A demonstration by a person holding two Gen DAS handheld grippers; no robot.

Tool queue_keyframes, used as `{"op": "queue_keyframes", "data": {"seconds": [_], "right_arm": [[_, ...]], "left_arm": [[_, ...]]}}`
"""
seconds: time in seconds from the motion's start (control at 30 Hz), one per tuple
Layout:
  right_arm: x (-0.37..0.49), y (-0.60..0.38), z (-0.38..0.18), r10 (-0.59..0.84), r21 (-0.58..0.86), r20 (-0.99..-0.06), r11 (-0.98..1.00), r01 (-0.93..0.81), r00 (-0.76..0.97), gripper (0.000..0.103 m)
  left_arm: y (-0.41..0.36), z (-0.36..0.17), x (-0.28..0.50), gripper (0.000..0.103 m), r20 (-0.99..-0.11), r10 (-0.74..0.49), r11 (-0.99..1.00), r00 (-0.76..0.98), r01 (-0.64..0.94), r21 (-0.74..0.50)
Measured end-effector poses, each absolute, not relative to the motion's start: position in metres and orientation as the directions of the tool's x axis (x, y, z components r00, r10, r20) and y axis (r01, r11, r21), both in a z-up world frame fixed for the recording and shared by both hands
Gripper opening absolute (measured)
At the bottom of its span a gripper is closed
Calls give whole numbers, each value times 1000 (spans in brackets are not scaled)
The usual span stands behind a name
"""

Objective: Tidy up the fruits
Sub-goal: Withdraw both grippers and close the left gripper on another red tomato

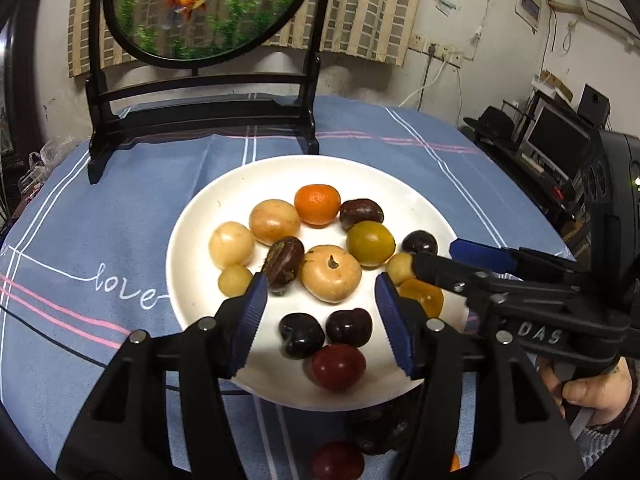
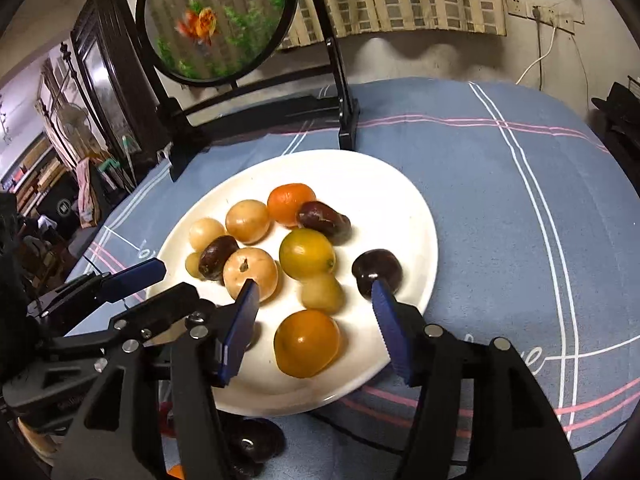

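Note:
A white plate holds several small fruits: an orange tangerine, pale tan round fruits, a yellow-green fruit, brown dates, dark cherries, a red fruit and an amber fruit. My left gripper is open over the plate's near side, empty, above the cherries. My right gripper is open and empty, its fingers either side of the amber fruit; it also shows in the left wrist view.
A black stand with a round goldfish picture stands at the table's far side behind the plate. More fruits lie on the blue tablecloth below the plate's near rim. Shelves with electronics are at the right.

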State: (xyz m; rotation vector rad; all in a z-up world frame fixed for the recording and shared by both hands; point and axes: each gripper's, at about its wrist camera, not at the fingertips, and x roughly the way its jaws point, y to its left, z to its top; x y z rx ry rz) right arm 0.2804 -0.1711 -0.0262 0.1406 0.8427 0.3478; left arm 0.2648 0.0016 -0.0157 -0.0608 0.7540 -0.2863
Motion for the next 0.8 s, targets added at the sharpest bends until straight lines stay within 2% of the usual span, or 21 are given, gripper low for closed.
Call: {"op": "queue_keyframes", "data": {"seconds": [0.07,0.17,0.23,0.3,0.33,0.4,0.63,0.8], "right_arm": [[278,-176,-18,365,275,-683,931,-240,633,60],[265,-184,3,388,316,-631,919,-235,672,61],[255,-187,15,406,341,-603,910,-238,687,71],[235,-192,22,413,358,-566,903,-238,714,97],[224,-195,22,412,369,-547,900,-232,729,100],[210,-202,18,420,387,-544,894,-228,727,100],[188,-230,-13,392,448,-604,887,-111,694,101],[193,-254,-23,415,552,-598,833,-23,686,101]], "left_arm": [[5,-11,260,62,-655,-265,963,708,227,-144],[10,-3,247,76,-621,-211,976,755,198,-92],[17,3,236,80,-600,-202,979,774,186,-89],[21,4,225,83,-594,-201,979,779,180,-96],[23,3,219,85,-593,-201,979,780,178,-97],[26,-3,205,90,-594,-196,980,780,177,-91],[24,-31,173,92,-648,-149,983,747,186,-12],[18,-42,168,94,-672,-127,978,730,206,39]]}}
